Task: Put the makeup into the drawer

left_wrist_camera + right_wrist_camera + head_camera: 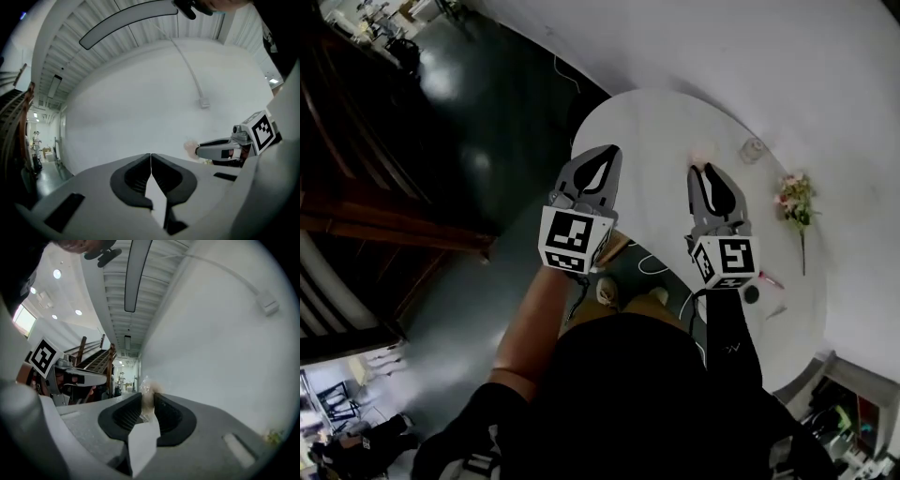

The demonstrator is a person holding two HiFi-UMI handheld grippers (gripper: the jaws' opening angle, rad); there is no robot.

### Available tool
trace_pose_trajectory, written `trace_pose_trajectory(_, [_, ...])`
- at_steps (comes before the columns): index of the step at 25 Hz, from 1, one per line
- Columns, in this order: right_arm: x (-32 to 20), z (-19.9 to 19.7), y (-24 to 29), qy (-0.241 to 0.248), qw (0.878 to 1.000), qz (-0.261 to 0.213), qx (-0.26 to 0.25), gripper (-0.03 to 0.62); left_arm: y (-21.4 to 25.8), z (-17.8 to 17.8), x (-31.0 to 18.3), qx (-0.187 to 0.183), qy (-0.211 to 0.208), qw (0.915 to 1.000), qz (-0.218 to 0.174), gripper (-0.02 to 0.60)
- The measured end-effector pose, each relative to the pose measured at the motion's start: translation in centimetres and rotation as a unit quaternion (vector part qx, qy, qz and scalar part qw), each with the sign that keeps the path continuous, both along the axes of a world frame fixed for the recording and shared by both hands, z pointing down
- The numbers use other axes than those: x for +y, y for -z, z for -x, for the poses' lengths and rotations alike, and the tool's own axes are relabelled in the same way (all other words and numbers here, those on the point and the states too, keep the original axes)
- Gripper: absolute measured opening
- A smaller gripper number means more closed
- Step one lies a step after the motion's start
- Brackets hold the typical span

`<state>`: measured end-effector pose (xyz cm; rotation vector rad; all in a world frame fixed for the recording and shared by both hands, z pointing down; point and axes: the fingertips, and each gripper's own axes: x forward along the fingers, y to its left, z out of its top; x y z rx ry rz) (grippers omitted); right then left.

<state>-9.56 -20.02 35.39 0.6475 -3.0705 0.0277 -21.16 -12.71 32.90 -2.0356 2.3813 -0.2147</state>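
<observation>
White and smooth, the bench (656,127) has a rounded, oval outline and sits against a plain white wall (750,56). Over the bench's left end the left hand-held gripper (607,155) lies level. Its grey moulded shell ends in 2 dark ribbed pads (133,176) that meet along 1 thin seam, with nothing between them.

Over the middle of the bench the right hand-held gripper (701,169) is closed on the makeup (147,393). This is a small pale pink-tan piece with a crinkled, glossy, see-through look. It is pinched between the ribbed pads and pokes out just past the fingertips. Its exact shape is too blurred to tell.

At the bench's far edge, near the wall, stands a small clear jar (753,150). A sprig of pink flowers (794,202) with a thin green stem lies toward the bench's right end. At the bench's near right edge lie a slim pink stick (771,279) and a small dark round thing (752,293), close together. Left of the bench spreads a dark, glossy floor (487,112).
</observation>
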Motion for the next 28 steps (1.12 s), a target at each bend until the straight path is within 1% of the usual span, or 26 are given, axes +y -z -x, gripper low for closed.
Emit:
trace_pose_trajectory(4, [3.8,6.7,0.4,0.056,0.998,-0.003,-0.003,0.080,-0.2,6.0,5.2,-0.005,0.058,0.9983,0.005,0.009])
trace_pose_trajectory(8, [7.2,11.1,-0.5,0.097,0.995,-0.001,0.011,0.080,0.0,9.4,9.0,-0.005,0.090,0.9959,-0.002,0.009])
trace_pose_trajectory(11, [9.4,14.0,-2.7,0.126,0.991,0.012,0.035,0.080,-0.6,11.0,11.0,-0.009,0.104,0.9945,0.000,0.009])
trace_pose_trajectory(14, [12.1,16.6,-7.3,0.156,0.984,0.036,0.084,0.081,-1.8,12.3,12.9,-0.002,0.113,0.9935,0.006,0.009])
trace_pose_trajectory(16, [14.1,17.6,-11.1,0.179,0.974,0.058,0.124,0.081,-2.8,12.9,13.9,0.004,0.119,0.9928,0.012,0.009])
trace_pose_trajectory(19, [16.5,18.3,-16.7,0.210,0.956,0.078,0.189,0.081,-3.7,13.3,14.9,0.007,0.126,0.9919,0.018,0.009])
trace_pose_trajectory(23, [18.9,18.9,-23.1,0.230,0.932,0.104,0.260,0.083,-4.7,13.9,16.4,0.012,0.132,0.9909,0.026,0.009])
trace_pose_trajectory(25, [20.0,18.8,-26.2,0.237,0.916,0.125,0.297,0.083,-5.1,14.2,17.3,0.018,0.138,0.9899,0.028,0.009])
trace_pose_trajectory(28, [21.7,17.5,-31.1,0.247,0.886,0.151,0.362,0.086,-5.9,14.4,17.9,0.024,0.143,0.9889,0.031,0.009])
